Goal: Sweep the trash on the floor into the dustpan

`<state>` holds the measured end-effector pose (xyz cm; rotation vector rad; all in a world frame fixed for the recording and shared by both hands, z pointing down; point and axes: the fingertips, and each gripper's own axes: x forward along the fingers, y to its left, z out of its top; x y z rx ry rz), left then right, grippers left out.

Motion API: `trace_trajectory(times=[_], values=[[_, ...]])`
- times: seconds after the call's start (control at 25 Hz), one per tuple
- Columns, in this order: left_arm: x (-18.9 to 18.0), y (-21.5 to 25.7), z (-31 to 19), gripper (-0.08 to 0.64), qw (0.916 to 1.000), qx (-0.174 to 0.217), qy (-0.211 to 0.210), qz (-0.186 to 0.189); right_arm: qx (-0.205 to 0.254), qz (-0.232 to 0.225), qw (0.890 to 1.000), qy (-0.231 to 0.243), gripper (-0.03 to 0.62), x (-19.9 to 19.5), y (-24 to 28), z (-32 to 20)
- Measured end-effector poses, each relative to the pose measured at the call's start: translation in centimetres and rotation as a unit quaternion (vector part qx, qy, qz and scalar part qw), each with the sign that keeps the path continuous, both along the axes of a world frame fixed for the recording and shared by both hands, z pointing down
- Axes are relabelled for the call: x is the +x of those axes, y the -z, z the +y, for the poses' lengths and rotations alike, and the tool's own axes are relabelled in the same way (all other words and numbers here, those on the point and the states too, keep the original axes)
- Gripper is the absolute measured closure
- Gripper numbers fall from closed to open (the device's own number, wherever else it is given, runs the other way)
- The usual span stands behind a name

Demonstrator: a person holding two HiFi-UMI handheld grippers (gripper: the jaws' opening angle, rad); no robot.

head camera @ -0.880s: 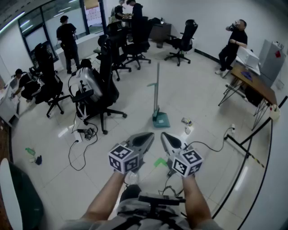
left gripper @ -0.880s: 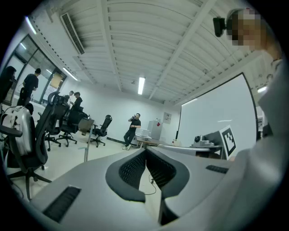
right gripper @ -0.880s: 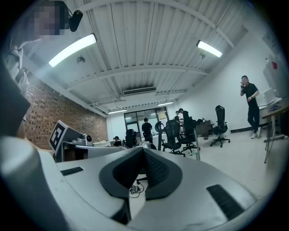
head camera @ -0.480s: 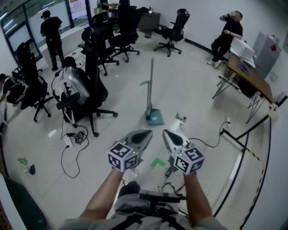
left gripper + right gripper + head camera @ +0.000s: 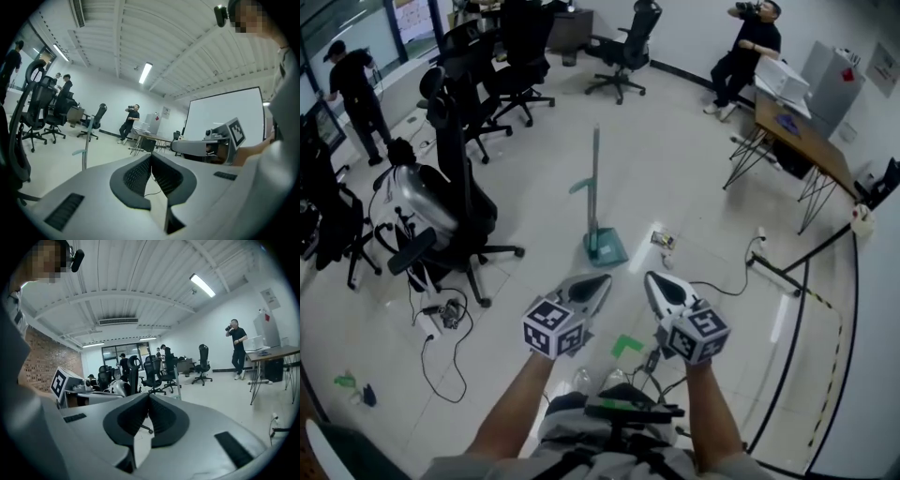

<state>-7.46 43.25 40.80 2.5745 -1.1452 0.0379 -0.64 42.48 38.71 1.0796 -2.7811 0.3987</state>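
A teal dustpan (image 5: 607,247) stands on the pale floor with its long upright handle (image 5: 595,178), ahead of both grippers. Small trash (image 5: 663,241) lies just right of it, and a green scrap (image 5: 626,344) sits on the floor between my hands. My left gripper (image 5: 602,280) is shut and holds nothing; its jaws meet in the left gripper view (image 5: 151,157), where the dustpan handle (image 5: 84,157) shows at left. My right gripper (image 5: 652,278) is shut and empty too, with its pads pressed together in the right gripper view (image 5: 149,399). Both point roughly level, well short of the dustpan.
Black office chairs (image 5: 455,187) and loose cables (image 5: 441,319) crowd the left. A desk (image 5: 802,141) with metal legs stands at right, and a black-yellow floor strip (image 5: 811,281) runs nearby. A person (image 5: 745,47) stands at the far wall; another (image 5: 352,80) is at far left.
The view has swung left to right and forward: chairs and dustpan slid left in the picture, the dustpan sits a little nearer. Both grippers keep their pose, still shut.
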Motion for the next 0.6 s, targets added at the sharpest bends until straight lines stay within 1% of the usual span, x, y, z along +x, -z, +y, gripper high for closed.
trace_trajectory(times=[0.2, 0.28, 0.36, 0.44, 0.6], values=[[0.3, -1.8, -5.3, 0.560, 0.9997, -0.017, -0.008, -0.012, -0.005, -0.005, 1.000, -0.017, 0.592, 1.0, -1.2, -5.4], [0.3, -2.4, -8.1, 0.560, 0.9995, -0.020, -0.005, -0.024, -0.004, -0.010, 1.000, -0.013, 0.592, 0.9, -1.5, -8.3], [0.3, -3.2, -11.0, 0.560, 0.9991, -0.022, 0.007, -0.036, 0.004, -0.008, 1.000, 0.000, 0.592, 1.0, -1.7, -11.2], [0.4, -4.0, -13.9, 0.560, 0.9980, -0.028, 0.029, -0.049, 0.011, -0.002, 1.000, 0.017, 0.592, 1.4, -1.8, -14.0], [0.3, -3.7, -17.8, 0.560, 0.9947, -0.038, 0.063, -0.072, 0.006, -0.002, 0.999, 0.053, 0.592, 1.3, -1.4, -18.3]])
